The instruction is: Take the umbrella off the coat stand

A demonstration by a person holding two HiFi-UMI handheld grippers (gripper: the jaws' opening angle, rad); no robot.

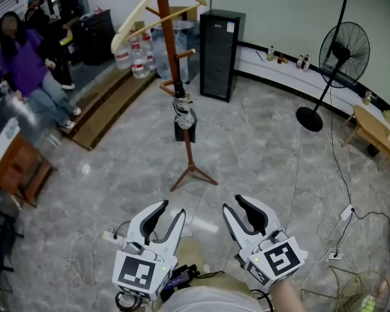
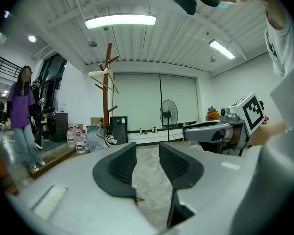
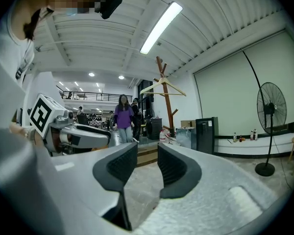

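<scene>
Left gripper [image 1: 171, 210] and right gripper [image 1: 235, 203] side by side, held low, aimed about level toward the stand. Both sets of jaws spread wide, nothing between the pads except floor beyond.

Umbrella [image 1: 184, 117] folded, hung partway down the coat stand [image 1: 188, 151], well ahead of both sets of jaws, no contact yet. Same from the left gripper view: small and far past the open jaws [image 2: 109, 140].

Handling (judged, not tested): probably light; stiff along the shaft, soft and slippery at the wrapped fabric. Best taken across the firm bundled middle or at the handle, not on loose cloth. Exact hanging point too small to make out. Safer lifted up and off than tugged outward, given a thin pole on splayed feet, likely to tip.

Floor [image 1: 260, 148]: polished grey stone, glossy, possibly slick. Loose cables [image 1: 338, 233] to the right of the right jaws. Standing fan [image 1: 343, 54] far ahead-right, black cabinet [image 1: 218, 54] behind the stand, wooden hanger [image 1: 149, 8] at its top. Water bottles [image 1: 136, 57] and a seated person [image 1: 26, 64] ahead-left.
</scene>
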